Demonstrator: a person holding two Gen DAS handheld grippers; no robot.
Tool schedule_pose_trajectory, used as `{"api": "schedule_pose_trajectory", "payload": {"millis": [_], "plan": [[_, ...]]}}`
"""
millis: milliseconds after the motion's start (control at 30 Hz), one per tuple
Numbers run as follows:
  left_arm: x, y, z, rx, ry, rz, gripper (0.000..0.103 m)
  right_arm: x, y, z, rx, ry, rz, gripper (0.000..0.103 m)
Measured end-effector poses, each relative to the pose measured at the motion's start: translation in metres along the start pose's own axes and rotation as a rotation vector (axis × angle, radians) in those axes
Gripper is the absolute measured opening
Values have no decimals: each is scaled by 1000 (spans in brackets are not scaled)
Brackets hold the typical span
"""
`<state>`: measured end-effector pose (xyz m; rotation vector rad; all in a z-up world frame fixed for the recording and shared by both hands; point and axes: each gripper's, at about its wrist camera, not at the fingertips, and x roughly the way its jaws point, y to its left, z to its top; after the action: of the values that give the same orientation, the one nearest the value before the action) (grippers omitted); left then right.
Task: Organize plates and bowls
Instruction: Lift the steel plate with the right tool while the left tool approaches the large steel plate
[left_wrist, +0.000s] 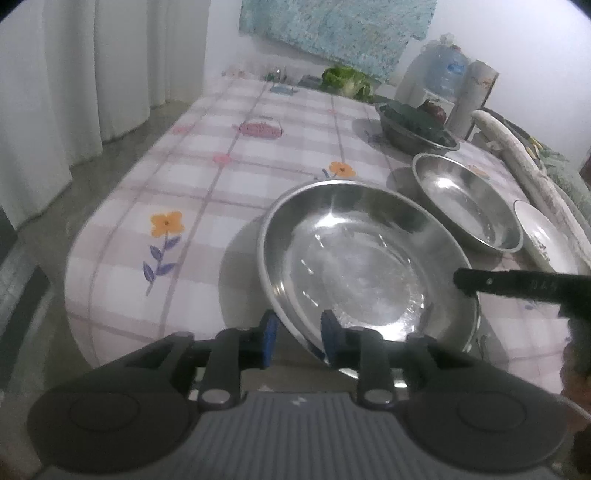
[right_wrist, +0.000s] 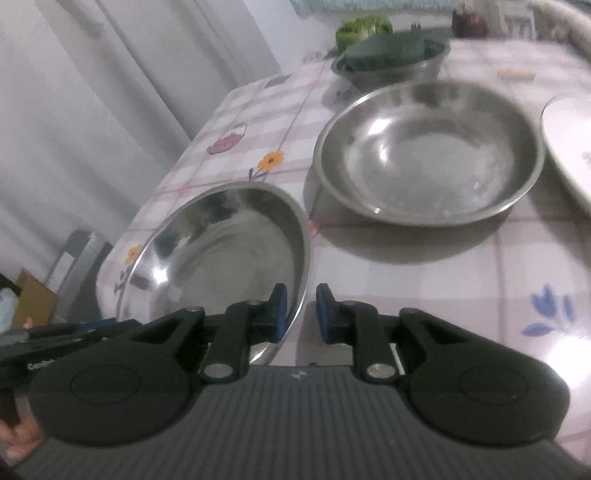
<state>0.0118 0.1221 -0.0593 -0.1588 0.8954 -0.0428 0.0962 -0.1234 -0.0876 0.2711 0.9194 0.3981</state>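
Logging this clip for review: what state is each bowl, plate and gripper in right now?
Near steel bowl: empty, tilted, rim between both grippers' jaws.
Second steel bowl: empty, upright on the table.
Far steel bowl: holds something dark green.
White plate: lies beside the second bowl.
Left gripper: jaws straddle the rim.
Right gripper: jaws straddle the rim.

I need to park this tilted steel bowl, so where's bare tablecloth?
Free: the wide checked tablecloth left of the tilted steel bowl, toward the curtain side. Crowded: right side, with the second steel bowl, white plate and green-filled bowl.
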Motion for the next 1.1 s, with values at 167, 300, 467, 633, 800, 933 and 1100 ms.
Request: {"api": "schedule_pose_trajectory", "payload": {"millis": [167, 300, 467, 633, 800, 933, 1100], "plan": [[-1, -2, 9, 30, -31, 40, 40, 1, 1, 6, -11, -24, -14, 18], [11, -3, 13, 40, -10, 78, 40, 5, -1, 4, -4, -23, -23, 19], [26, -1, 14, 42, 25, 106, 40, 14, -1, 4, 2, -21, -21, 19], [34, 0, 15, 51, 35, 123, 36, 18, 0, 5, -10, -24, -18, 16], [35, -1, 19, 34, 27, 115, 19, 22, 3, 6, -19, -21, -3, 10], [33, -2, 19, 34, 21, 124, 18, 20, 5, 5, -22, -22, -3, 11], [25, 0, 19, 37, 10, 134, 18, 17, 8, 4, -23, -23, 7, 11]]}}
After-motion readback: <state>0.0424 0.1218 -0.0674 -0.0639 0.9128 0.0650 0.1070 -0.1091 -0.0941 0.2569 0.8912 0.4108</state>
